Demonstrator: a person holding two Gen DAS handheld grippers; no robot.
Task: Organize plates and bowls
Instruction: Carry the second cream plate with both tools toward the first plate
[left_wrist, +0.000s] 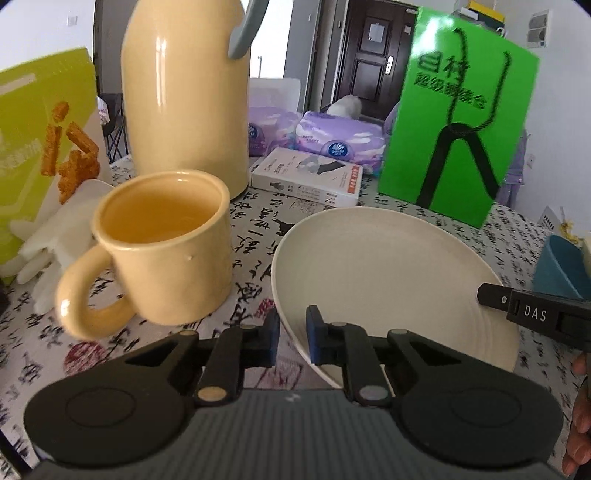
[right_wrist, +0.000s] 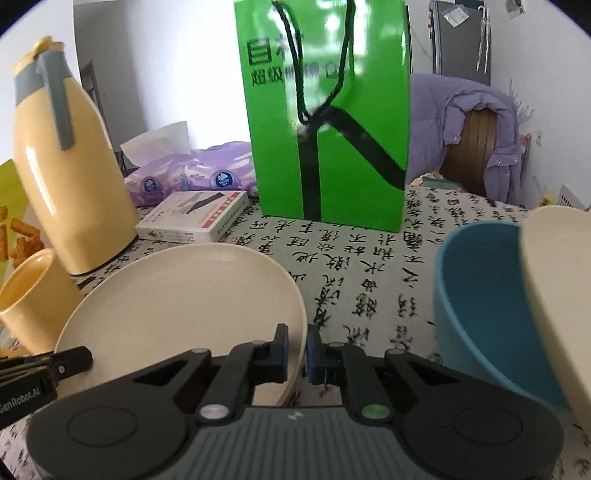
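A cream plate (left_wrist: 388, 280) is held tilted above the table between both grippers; it also shows in the right wrist view (right_wrist: 177, 306). My left gripper (left_wrist: 292, 338) is shut on its left rim. My right gripper (right_wrist: 297, 352) is shut on its right rim, and its finger shows at the right of the left wrist view (left_wrist: 532, 314). A blue bowl (right_wrist: 484, 306) stands to the right, with a cream bowl (right_wrist: 557, 295) beside it at the frame's edge.
A yellow mug (left_wrist: 162, 251) and a tall yellow thermos (left_wrist: 184, 92) stand left of the plate. A green paper bag (right_wrist: 328, 118), a white box (right_wrist: 192, 218) and purple tissue packs (right_wrist: 192, 177) stand behind. A calligraphy cloth (right_wrist: 369, 280) covers the table.
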